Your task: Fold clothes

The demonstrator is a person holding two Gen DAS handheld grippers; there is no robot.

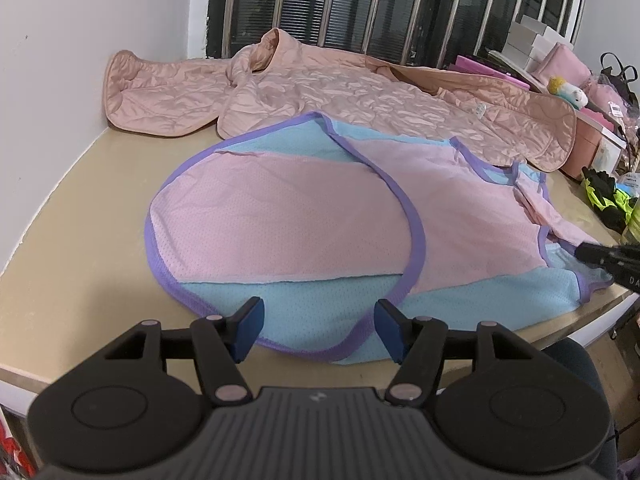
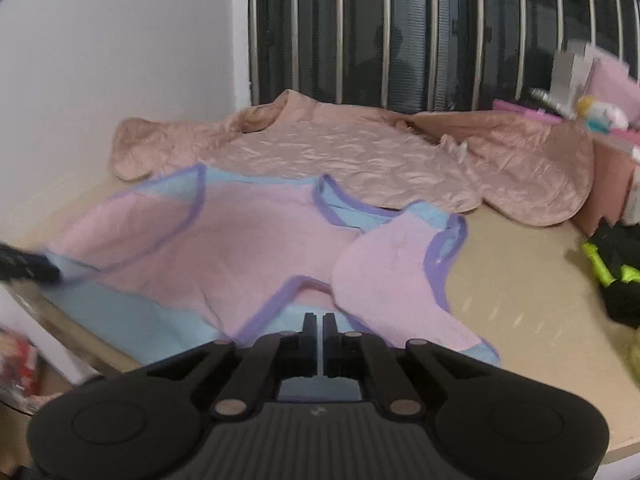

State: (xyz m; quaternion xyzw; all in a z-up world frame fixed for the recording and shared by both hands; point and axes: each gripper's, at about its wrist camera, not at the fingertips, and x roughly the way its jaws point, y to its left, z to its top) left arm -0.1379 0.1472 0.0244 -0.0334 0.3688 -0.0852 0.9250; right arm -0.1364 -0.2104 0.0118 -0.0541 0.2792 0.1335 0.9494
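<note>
A pink and light-blue mesh garment with purple trim (image 1: 304, 216) lies spread on the beige table (image 1: 80, 216); its bottom part is folded over the body. My left gripper (image 1: 319, 330) is open, its blue pads just above the garment's near hem, holding nothing. In the right wrist view the same garment (image 2: 240, 256) lies ahead, one pink flap folded over at the right. My right gripper (image 2: 319, 330) is shut on the garment's blue near edge. The right gripper also shows at the right edge of the left wrist view (image 1: 608, 258), at the garment's shoulder end.
A peach quilted jacket (image 1: 320, 96) lies behind the garment, against a barred window (image 1: 400, 0). Pink boxes and a plush toy (image 1: 568, 92) crowd the far right. A black and neon-yellow item (image 2: 616, 276) lies at the right. A white wall stands to the left.
</note>
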